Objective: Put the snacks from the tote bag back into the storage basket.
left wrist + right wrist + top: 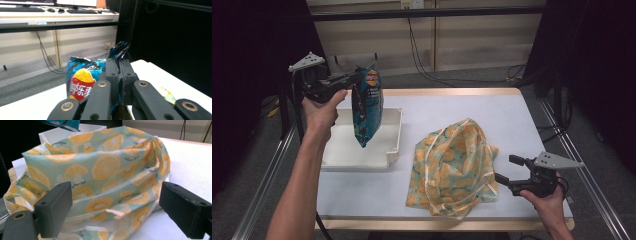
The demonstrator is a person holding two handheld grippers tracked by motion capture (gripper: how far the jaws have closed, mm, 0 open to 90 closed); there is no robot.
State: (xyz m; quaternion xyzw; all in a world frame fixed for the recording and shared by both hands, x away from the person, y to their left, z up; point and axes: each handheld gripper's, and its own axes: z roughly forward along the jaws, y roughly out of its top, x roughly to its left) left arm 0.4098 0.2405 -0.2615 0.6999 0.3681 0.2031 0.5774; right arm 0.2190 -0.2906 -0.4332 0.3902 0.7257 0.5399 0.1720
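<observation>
**Chip bag aloft, fruit-print bag on the surface**

Left claw point(353, 78) is clenched on the top edge of the blue chip bag point(367, 107), which hangs above the white tray point(393, 142). Centre: the lemon-print bag point(455, 167) lies crumpled on the surface point(512, 120). Right claw point(507, 171) stands released just beside it.

Hidden and cut-off parts

The chip bag point(82, 80) has its lower half behind the left hand-held gripper point(119, 67); the fruit-print bag point(105, 177) runs off the bottom edge.

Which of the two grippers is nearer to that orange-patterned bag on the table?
The right. The right gripper sits just beside the fruit-print bag, jaws open toward it. The left gripper is up over the white tray, holding a chip packet.
</observation>
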